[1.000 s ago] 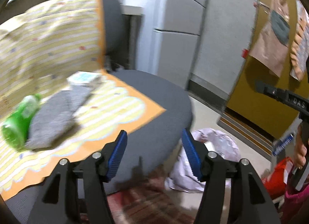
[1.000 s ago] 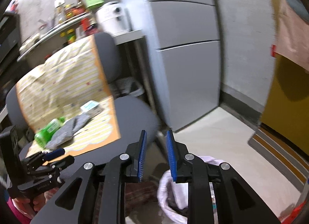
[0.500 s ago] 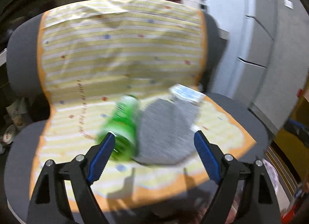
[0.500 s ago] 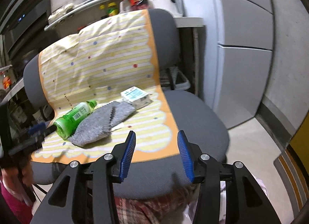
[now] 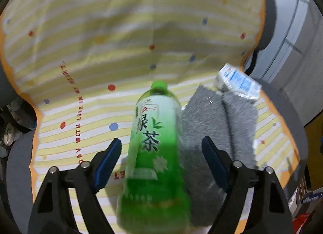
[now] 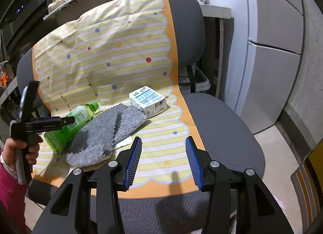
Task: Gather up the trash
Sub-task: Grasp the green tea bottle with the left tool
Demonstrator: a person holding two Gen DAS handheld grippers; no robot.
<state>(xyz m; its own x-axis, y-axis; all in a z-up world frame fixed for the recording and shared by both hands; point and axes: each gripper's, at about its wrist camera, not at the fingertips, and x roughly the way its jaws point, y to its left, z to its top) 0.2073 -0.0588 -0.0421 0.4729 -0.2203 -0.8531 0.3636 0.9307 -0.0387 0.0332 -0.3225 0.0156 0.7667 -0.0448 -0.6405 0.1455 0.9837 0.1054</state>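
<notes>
Green bottle between wide pads

Green tea bottle point(image 5: 155, 149) lies on the chair's striped cloth point(image 5: 125, 38), between the wide-open left hand-held gripper point(image 5: 161, 151). Only the right view shows the carton point(image 6: 148, 100) whole; right hand-held gripper point(image 6: 163, 159) gapes empty. Bottle's base blurs.

The bottle point(image 5: 155, 143) at frame centre is green with a white label band. The cloth point(image 6: 105, 133) beside it is grey. The carton point(image 6: 148, 100) is white with blue print. The cover point(image 6: 113, 52) is yellow-and-white striped, dotted, orange-edged. The chair point(image 6: 222, 129) is grey.
</notes>
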